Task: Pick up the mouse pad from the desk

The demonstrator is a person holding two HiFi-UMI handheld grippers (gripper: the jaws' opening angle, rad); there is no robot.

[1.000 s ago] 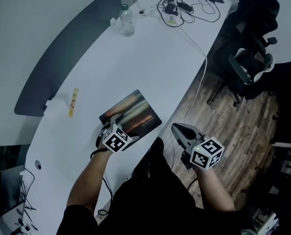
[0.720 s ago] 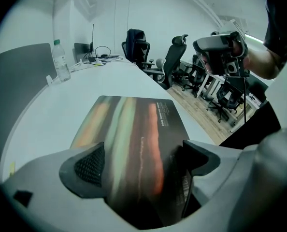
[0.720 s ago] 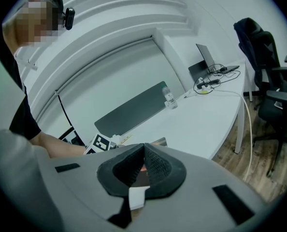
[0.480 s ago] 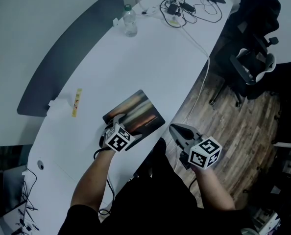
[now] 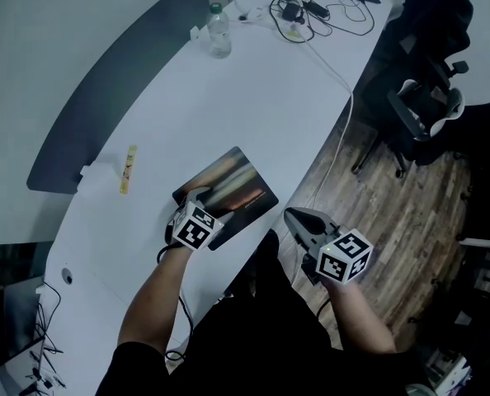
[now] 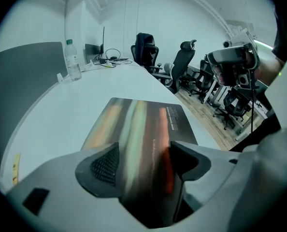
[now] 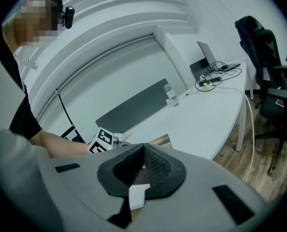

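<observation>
1. The pad (image 5: 233, 184) lies flat near the front edge of the desk (image 5: 253, 97), where it was a second ago.
2. The left gripper (image 5: 195, 202) stands over the pad's near corner. Its jaws were wide a moment ago and are now closing, about half shut, with the pad's edge between them but not yet pinched.
3. I judge that the grasp is starting and the lift has not begun.
4. The right gripper (image 5: 298, 219) hangs off the front edge, over the floor, with its jaws together on nothing.
</observation>
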